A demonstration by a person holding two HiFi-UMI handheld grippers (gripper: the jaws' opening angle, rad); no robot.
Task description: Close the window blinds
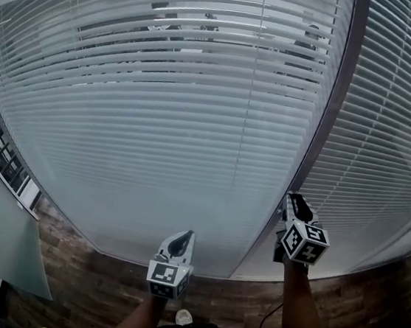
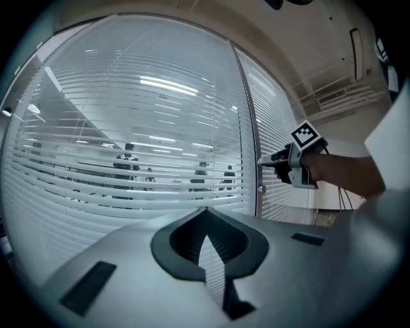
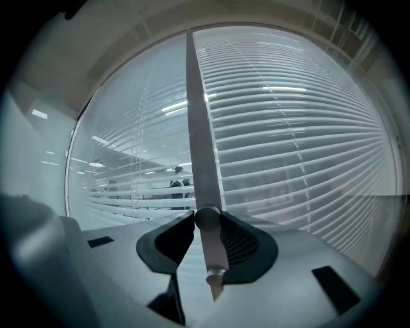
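Two blinds: left blind [image 1: 159, 117], right blind [image 1: 391, 138]. Right gripper [image 1: 292, 201] clamps the single wand [image 3: 200, 128]; left gripper [image 1: 183, 240] has its jaws together, empty.

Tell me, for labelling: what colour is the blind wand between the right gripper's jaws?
Plain grey; the blind wand shows best in the right gripper view.

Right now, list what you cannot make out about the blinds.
- The tilt wand's top fitting: right gripper view, too small, blurred at the upper rim.
- People behind the slats: left gripper view, small, barred by them.
- The wand, head view: lost against the dark mullion above the right tongs.
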